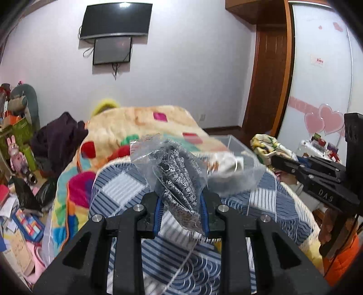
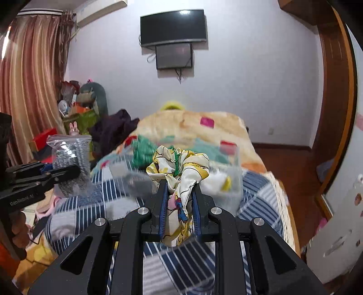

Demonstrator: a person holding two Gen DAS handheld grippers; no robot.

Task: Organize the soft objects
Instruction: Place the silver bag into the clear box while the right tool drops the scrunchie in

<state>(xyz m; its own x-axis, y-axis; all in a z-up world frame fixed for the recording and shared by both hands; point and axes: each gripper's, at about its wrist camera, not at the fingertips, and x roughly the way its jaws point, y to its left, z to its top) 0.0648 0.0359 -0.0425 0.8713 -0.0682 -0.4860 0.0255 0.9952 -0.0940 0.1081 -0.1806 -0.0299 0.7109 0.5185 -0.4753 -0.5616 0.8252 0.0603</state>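
Left wrist fingers (image 1: 181, 213) pinching bagged knit (image 1: 179, 181), right fingers (image 2: 179, 204) pinching floral cloth (image 2: 181, 168), clear bin (image 2: 233, 179) blurred

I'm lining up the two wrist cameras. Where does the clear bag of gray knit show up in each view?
Left wrist: the bag of gray knit sits at center, clamped in the left gripper.
Right wrist: the same bag is at left, mid-height, held up by the other gripper's black fingers.
Shared landmark: the wall TV, top left of center in the left view, top center in the right.
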